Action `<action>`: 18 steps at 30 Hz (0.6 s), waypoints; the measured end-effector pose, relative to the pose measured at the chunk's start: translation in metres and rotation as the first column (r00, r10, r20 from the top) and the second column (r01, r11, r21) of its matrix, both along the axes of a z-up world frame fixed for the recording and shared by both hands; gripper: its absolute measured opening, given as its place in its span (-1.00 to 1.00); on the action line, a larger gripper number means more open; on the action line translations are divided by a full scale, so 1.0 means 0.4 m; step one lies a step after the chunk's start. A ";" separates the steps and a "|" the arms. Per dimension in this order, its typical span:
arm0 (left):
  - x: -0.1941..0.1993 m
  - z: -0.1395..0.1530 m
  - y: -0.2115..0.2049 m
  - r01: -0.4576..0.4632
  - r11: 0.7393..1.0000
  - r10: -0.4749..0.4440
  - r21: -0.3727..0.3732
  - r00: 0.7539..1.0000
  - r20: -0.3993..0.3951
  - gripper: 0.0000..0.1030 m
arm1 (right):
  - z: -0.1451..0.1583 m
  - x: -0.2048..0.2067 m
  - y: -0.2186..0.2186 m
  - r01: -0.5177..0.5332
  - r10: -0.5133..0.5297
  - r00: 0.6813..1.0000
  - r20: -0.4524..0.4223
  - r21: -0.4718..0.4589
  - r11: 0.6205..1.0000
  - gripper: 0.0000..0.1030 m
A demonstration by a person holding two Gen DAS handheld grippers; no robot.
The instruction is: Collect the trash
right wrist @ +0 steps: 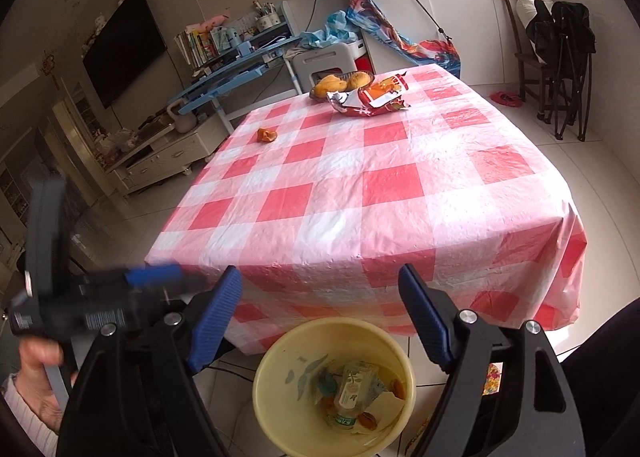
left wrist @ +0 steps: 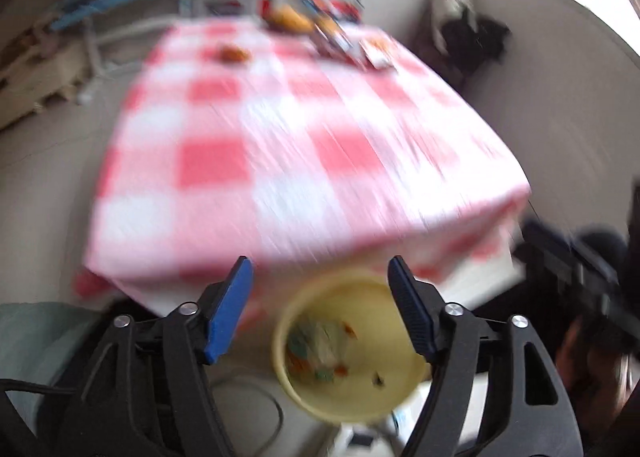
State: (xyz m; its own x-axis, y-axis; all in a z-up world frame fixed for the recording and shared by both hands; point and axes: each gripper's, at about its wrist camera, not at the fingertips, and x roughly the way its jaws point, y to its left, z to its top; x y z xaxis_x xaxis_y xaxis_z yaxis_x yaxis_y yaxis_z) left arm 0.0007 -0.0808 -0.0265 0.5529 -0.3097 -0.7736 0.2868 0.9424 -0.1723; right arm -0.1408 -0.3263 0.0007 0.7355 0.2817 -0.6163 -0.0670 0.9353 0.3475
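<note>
Still on the table, near its far edge, lies a crumpled red snack wrapper [right wrist: 370,99], just in front of a dish of yellow fruit [right wrist: 342,84] at the far-left corner; a small orange peel [right wrist: 267,135] sits toward the left edge, well apart from it. Both look like the trash left to collect. Below the near edge stands the yellow bin [right wrist: 280,357], already holding a plastic bottle [right wrist: 352,393] and scraps.

To do the next pick well, I would carry one gripper across the checked tablecloth [right wrist: 360,185], come down over the wrapper's bunched middle, and close on a raised fold, not on the flat cloth.

The right gripper [right wrist: 320,317] hangs over the bin with jaws wide and nothing between them; the wrapper is far ahead of it. The left gripper [left wrist: 320,309], in a blurred view, is likewise spread and empty above the bin.
</note>
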 end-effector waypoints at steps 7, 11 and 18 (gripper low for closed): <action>0.103 0.140 0.105 -0.354 0.927 0.372 -0.125 0.909 0.188 0.66 | -0.010 0.018 0.051 -0.011 0.010 1.000 -0.009 -0.113 0.993 0.54; 0.085 0.109 0.158 -0.434 0.894 0.448 -0.112 0.860 0.246 0.72 | -0.019 0.034 0.080 -0.012 0.010 1.000 -0.015 -0.158 0.987 0.60; 0.109 0.043 0.168 -0.501 0.861 0.508 -0.090 0.836 0.208 0.72 | -0.046 0.060 0.167 -0.088 0.078 0.996 -0.051 -0.246 0.965 0.61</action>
State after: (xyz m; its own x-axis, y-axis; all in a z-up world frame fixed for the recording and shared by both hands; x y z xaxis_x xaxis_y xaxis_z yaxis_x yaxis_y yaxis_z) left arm 0.0444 -0.0137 -0.0093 0.7913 0.0371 -0.6103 -0.1939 0.9618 -0.1930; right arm -0.1170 -0.2595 -0.0178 0.6887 0.1759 -0.7034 -0.1388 0.9842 0.1102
